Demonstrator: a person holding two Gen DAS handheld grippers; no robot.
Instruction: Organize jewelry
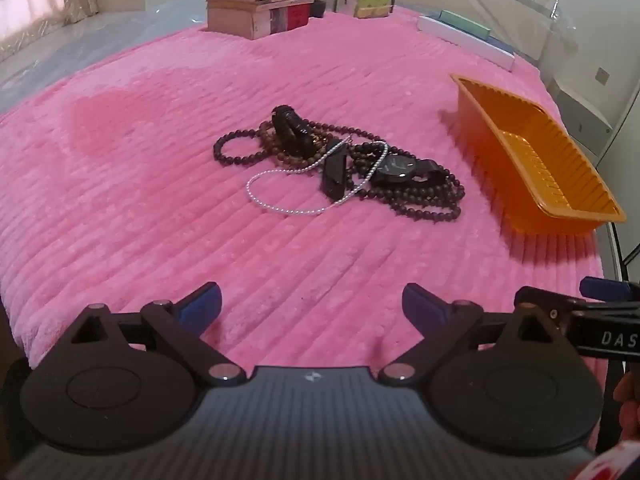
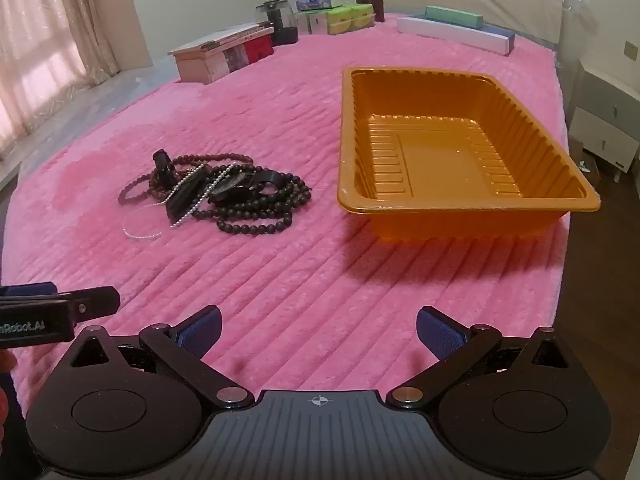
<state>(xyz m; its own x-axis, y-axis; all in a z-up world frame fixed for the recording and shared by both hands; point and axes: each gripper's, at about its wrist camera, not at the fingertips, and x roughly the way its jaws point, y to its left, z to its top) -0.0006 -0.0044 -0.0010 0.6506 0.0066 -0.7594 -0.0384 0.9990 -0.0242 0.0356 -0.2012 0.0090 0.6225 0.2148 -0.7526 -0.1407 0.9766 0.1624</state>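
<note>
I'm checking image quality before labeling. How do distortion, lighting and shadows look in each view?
Left wrist view: strong fisheye bend, dark corners; the jewelry is sharp; the tray casts a soft shadow toward the camera. Right wrist view: same curvature; curtains glow washed-out pink; a shadow lies under the tray's near edge; both open grippers look crisp.

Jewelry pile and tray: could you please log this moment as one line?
left gripper open | right gripper open | jewelry pile untouched on blanket | orange tray empty
</note>
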